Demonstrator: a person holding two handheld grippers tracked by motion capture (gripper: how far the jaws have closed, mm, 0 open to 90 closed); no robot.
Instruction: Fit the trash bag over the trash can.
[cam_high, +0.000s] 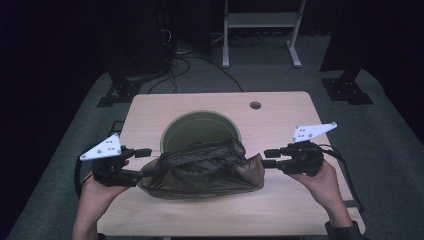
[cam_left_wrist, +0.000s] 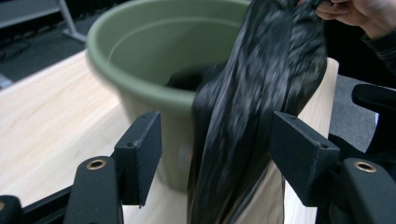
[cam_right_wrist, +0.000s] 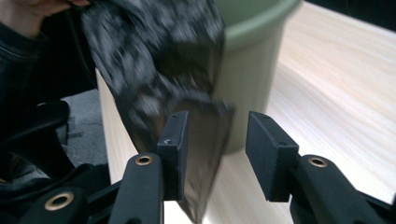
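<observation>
Here, unmarked black bag (cam_high: 202, 170) between both tools, plain green bucket (cam_high: 200, 127) behind

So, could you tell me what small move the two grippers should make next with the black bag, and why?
Probably close both sets of jaws on the black bag again. It lies slack in front of the green bin, between the open jaws of the left gripper and right gripper, so neither grips it.

high view overhead, facing forward; tool views close, sharing green bin (cam_left_wrist: 140, 51)
</observation>
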